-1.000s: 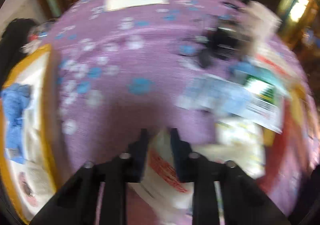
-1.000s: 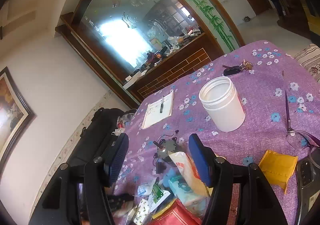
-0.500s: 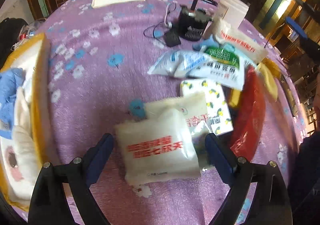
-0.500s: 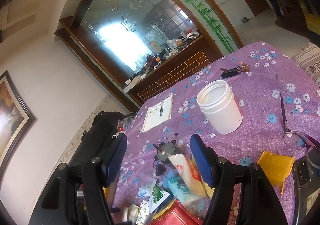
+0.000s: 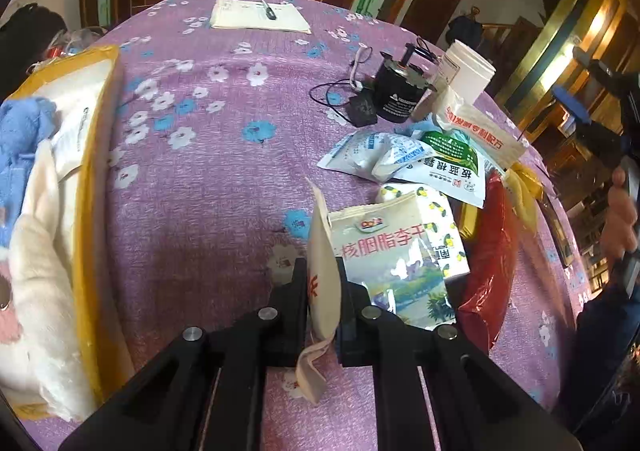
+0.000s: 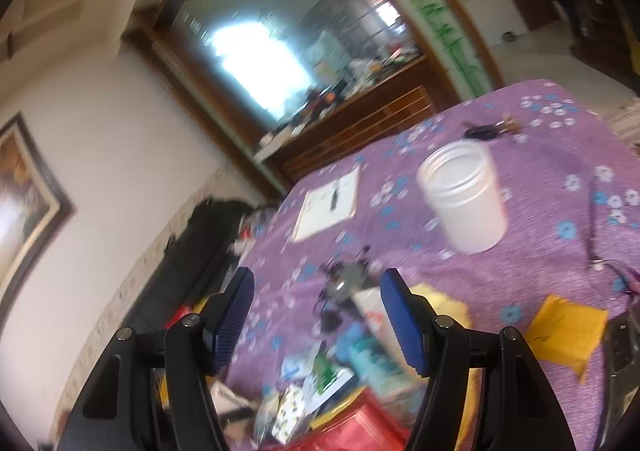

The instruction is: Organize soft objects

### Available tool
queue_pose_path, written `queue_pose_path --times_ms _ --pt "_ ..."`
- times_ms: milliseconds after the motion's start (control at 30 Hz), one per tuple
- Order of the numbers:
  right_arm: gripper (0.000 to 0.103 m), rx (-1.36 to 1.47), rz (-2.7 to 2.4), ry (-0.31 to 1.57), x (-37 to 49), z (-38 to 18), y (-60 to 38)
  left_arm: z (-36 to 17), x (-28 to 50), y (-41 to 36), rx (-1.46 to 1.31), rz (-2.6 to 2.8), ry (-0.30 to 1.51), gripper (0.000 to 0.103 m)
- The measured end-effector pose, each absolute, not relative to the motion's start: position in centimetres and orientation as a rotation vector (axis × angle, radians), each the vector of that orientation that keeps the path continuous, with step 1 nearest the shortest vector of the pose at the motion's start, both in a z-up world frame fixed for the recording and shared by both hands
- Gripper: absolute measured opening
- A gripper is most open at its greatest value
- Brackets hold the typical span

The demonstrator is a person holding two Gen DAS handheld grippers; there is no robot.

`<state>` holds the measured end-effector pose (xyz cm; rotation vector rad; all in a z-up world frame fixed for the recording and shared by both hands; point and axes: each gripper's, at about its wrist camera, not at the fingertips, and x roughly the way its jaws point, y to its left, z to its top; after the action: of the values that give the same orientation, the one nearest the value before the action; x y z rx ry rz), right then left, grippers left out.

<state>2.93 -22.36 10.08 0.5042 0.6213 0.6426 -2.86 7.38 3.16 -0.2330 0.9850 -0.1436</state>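
Progress at the moment of pick-up. The left claw [image 5: 323,305] is seen fully closed on a flat white soft packet with red printing [image 5: 320,251], which stands on edge between the pads, just above the purple flower-patterned worktop [image 5: 208,171]. To the left of this claw, a yellow-rimmed tray [image 5: 96,211] already holds blue and cream plush items [image 5: 32,235], so part of the sorting is judged done. To the right of it, a heap of sachets remains unsorted: a white snack pouch with a landscape picture [image 5: 400,251], printed "核胭脂李干", a green-and-white sachet [image 5: 448,159] and a red bag [image 5: 490,263]. The right claw [image 6: 316,315] is held wide apart and empty, above the heap. Other printing is too small to be read.
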Motion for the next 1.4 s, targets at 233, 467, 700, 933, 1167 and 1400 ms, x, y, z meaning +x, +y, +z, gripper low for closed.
queue_pose_path --times_ms 233,467,700,933,1167,1400 --pt "0.078 0.167 0.974 0.836 0.4 7.4 -10.9 5.7 -4.5 8.9 -0.234 -0.093 0.896 0.010" --pt "0.079 -0.095 0.915 1.012 -1.6 1.6 -3.8 8.5 -6.4 11.1 -0.247 -0.059 0.806 0.010" --pt "0.080 -0.389 0.812 0.827 -5.0 0.3 0.7 8.8 -6.9 12.1 -0.263 -0.062 0.781 0.010" --pt "0.013 -0.383 0.803 0.776 -5.3 0.9 -0.1 8.8 -7.3 12.5 -0.273 -0.063 0.774 0.010" --pt "0.008 -0.300 0.886 0.755 -6.1 2.3 -0.7 9.1 -8.1 13.1 -0.283 -0.059 0.758 0.010" --pt "0.008 -0.203 0.901 0.703 -5.6 4.0 -1.8 9.8 -8.7 13.6 -0.285 -0.057 0.734 0.010"
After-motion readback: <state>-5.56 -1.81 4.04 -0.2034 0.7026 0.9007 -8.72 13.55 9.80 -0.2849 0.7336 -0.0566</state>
